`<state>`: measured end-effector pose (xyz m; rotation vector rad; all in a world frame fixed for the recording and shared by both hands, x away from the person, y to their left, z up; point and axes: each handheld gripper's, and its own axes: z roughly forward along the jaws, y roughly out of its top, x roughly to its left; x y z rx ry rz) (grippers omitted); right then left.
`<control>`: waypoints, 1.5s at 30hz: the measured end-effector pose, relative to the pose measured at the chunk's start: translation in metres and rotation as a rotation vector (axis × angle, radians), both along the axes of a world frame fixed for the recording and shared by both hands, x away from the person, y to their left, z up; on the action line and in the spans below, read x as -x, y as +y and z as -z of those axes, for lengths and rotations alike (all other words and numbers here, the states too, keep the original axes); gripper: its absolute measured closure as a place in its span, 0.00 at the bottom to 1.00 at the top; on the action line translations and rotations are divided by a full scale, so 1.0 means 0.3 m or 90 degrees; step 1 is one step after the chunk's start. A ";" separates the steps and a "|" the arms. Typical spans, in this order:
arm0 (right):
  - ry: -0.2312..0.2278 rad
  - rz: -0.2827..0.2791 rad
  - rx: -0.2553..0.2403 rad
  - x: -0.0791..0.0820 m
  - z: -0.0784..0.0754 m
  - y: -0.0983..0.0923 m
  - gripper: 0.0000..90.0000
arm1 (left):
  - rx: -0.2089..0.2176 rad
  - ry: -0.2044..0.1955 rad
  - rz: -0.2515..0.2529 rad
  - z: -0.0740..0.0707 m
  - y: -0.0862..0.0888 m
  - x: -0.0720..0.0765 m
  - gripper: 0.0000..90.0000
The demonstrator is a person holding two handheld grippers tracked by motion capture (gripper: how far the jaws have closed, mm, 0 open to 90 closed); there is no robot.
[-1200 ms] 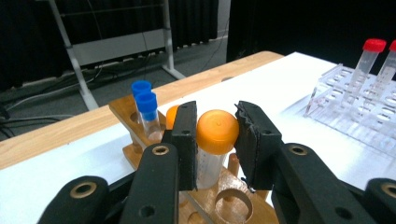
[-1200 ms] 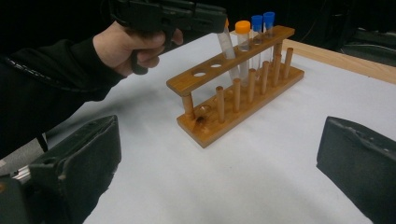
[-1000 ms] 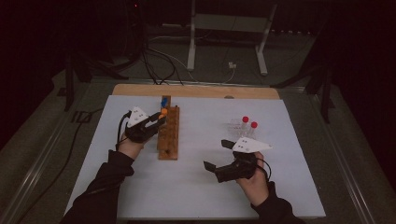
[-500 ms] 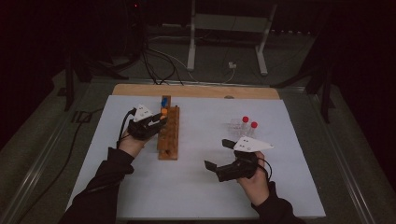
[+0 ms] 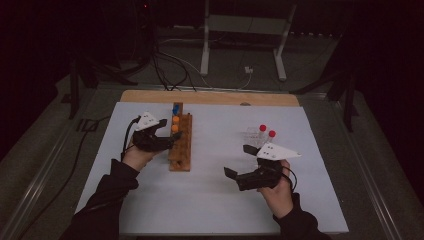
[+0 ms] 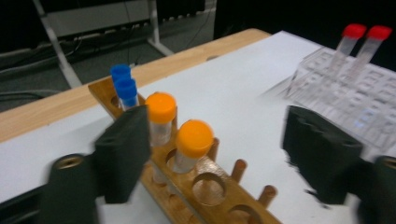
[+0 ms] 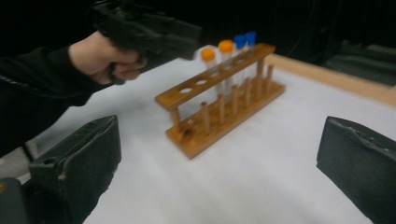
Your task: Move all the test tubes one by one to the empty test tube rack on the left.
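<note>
Wooden rack (image 6: 205, 196): 2 orange-cap tubes (image 6: 193, 142), 2 blue-cap tubes (image 6: 125, 91) upright.

White sheet (image 5: 210, 200) covers most of the table, with a strip of bare wooden tabletop (image 5: 210, 97) showing along the far edge. On the sheet, left of centre, a wooden tube rack (image 5: 181, 142) stands with its long side running away from the person; it holds two blue-capped tubes (image 6: 123, 86) at the far end, then two orange-capped tubes (image 6: 177, 126), near holes empty. Right of centre, well apart from it, a clear plastic rack (image 5: 255, 137) sits on the sheet with two red-capped tubes (image 6: 366, 35) upright in it. The table stands on a grey floor (image 5: 45, 150).
</note>
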<state>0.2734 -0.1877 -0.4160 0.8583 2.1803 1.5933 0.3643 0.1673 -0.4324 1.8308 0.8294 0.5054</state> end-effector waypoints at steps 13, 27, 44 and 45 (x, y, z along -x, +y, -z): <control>-0.052 0.113 0.000 -0.050 -0.120 -0.180 0.00 | 0.062 -0.054 0.103 -0.010 0.041 0.161 0.01; 0.007 0.248 0.010 -0.162 -0.030 -0.345 0.19 | 0.073 -0.055 0.112 0.011 0.048 0.171 0.01; 0.087 0.244 0.080 -0.259 0.165 -0.362 0.54 | 0.071 -0.043 0.124 0.017 0.048 0.172 0.01; 0.082 0.240 0.082 -0.262 0.169 -0.359 0.58 | 0.068 -0.046 0.121 0.016 0.048 0.173 0.01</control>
